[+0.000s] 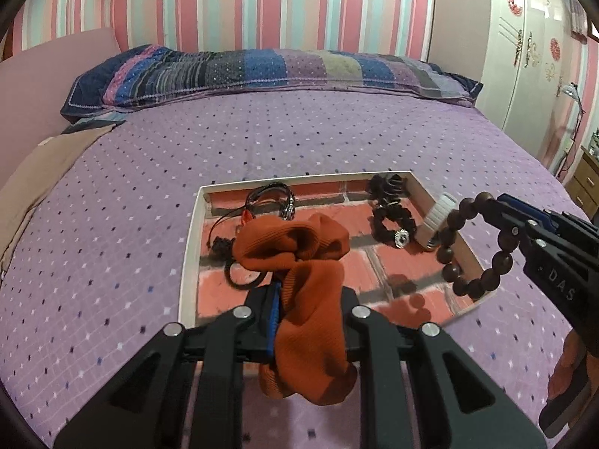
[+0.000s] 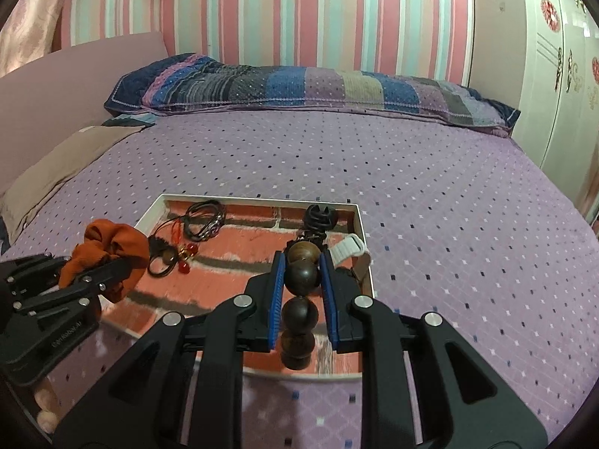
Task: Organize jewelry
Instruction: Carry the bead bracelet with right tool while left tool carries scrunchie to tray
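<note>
The left tongs [image 1: 310, 321] are closed nearly all the way on an orange knitted pouch [image 1: 299, 262]. The cloth is pinched between the blue pads, its gathered mouth bunching up beyond the tips and its tail hanging down below them. These tongs point forward and downward over the near left part of a shallow white-rimmed tray [image 1: 189, 247] that lies on the purple dotted bed [image 1: 262, 142].

The right tongs [image 2: 301, 280] are clamped on a brown wooden bead bracelet [image 2: 301, 277], one dark bead squeezed between the blue pads. The rest of the loop hangs free in the air, above the tray's right edge in the left camera's view [image 1: 468, 243]. These tongs also tilt downward, and part of the person's hand [image 1: 569, 374] shows behind them at the picture's right edge.

Inside the tray, on its brick-patterned floor, lie black cords with a metal clasp [image 1: 273, 198] near the far left corner, a black beaded bracelet with a silver charm [image 1: 393, 224] toward the right, and a white band [image 1: 438, 213] leaning at the right wall. A small piece with red beads [image 2: 185, 258] lies at the tray's left side.
</note>
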A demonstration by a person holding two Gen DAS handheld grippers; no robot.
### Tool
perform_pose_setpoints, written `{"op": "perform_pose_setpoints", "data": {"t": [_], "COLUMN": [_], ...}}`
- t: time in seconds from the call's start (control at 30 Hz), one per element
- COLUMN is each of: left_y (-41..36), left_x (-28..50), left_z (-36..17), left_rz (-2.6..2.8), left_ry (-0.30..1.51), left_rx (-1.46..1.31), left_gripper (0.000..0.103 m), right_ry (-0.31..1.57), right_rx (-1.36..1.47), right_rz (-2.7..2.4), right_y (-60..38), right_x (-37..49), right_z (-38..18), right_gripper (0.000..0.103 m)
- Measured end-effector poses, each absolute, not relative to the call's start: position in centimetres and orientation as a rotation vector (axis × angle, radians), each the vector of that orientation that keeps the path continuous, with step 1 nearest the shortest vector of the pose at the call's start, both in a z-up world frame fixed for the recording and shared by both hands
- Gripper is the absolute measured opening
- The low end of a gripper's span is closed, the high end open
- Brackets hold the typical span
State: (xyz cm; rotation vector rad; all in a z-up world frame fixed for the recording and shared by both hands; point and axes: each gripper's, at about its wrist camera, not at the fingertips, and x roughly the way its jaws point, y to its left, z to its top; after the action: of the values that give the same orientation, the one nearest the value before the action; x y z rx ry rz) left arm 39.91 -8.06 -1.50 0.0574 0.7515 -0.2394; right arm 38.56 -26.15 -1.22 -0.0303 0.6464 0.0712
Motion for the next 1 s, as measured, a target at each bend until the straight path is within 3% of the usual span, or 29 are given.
{"op": "perform_pose_setpoints", "data": {"t": [0.77, 1.0], "left_y": [-8.6, -8.1], "left_x": [44.6, 45.0], "left_z": [-8.6, -9.9], "left_rz": [-0.163, -0.135], "left_ry": [0.865, 0.892], "left_rx": [0.061, 0.052], "left_gripper": [0.020, 0.029], "right_ry": [0.811, 0.859], "right_rx": [-0.001, -0.008], "right_rz": [0.009, 0.000], "right_y": [-28.4, -28.5], "right_x": [42.3, 42.8], "right_z": [-9.8, -11.4], "right_gripper": [0.020, 0.021]}}
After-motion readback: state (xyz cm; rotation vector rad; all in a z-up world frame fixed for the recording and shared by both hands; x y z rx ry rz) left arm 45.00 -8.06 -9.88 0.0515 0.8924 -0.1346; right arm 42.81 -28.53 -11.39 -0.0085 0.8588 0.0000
